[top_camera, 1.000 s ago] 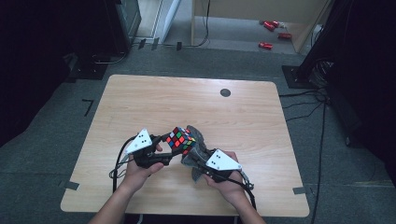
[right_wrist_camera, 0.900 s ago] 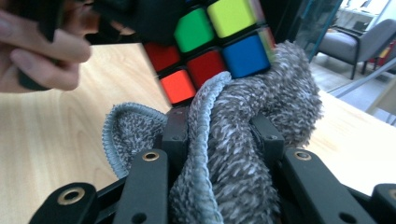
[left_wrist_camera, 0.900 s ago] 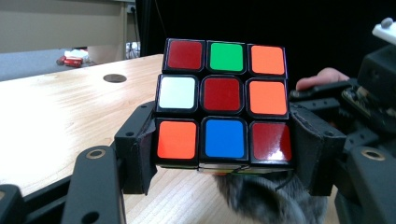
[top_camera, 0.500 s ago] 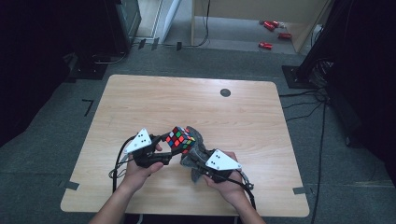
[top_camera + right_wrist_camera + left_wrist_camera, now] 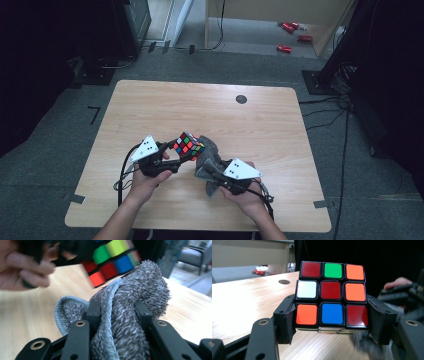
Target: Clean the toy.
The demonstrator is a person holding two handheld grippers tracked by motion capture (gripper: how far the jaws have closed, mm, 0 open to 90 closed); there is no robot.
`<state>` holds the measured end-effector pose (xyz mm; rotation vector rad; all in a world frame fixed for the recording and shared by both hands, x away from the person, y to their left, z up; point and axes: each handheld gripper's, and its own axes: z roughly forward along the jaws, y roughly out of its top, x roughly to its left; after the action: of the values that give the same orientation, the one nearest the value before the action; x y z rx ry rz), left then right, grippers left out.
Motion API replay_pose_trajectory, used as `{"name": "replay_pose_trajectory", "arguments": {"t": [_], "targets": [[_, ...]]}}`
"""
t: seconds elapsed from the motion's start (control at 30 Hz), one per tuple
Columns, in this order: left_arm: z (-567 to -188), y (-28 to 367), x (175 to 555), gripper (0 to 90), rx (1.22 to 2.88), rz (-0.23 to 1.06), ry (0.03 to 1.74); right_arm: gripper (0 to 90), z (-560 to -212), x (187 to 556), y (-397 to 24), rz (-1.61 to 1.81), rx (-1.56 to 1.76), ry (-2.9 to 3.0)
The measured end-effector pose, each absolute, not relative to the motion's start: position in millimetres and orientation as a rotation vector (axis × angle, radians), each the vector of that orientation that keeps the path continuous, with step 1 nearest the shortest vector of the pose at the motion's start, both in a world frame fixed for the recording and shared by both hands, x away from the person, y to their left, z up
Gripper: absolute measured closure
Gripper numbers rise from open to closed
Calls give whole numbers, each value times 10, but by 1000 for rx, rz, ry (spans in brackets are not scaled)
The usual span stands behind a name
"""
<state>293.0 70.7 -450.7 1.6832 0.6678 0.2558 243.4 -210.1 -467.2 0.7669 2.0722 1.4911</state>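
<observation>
Your left gripper pinches the puzzle cube by 2 opposite sides, its black jaws pressed flat against the bottom layer, and holds it lifted just above the near middle of the table. In the left gripper view the cube shows 1 full face: 9 glossy square stickers with rounded corners set in a black plastic frame, reading dark red, green, orange across the top row, white, dark red, orange across the middle, and orange, blue, dark red along the bottom. Your right gripper is clamped on the grey cloth, which bunches thickly between its jaws and bulges out past them; the jaws stand partly apart because of the wad they squeeze. In the right gripper view the cloth looks like a fluffy microfibre towel, with short shaggy grey-and-white pile and a smooth, pale blue stitched hem that curls in a loop on the left. Its rounded top sits right against the cube's underside, though blur keeps you from telling whether they actually touch. The table is smooth pale wood grain with rounded corners and a small dark round plug near its far edge.
</observation>
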Motion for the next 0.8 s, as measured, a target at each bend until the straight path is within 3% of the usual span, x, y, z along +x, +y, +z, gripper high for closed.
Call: {"name": "replay_pose_trajectory", "arguments": {"t": [0.8], "targets": [[-4773, 585, 3081, 351, 1847, 359, 850, 656, -4690, 2741, -3000, 1263, 1195, 1843]]}}
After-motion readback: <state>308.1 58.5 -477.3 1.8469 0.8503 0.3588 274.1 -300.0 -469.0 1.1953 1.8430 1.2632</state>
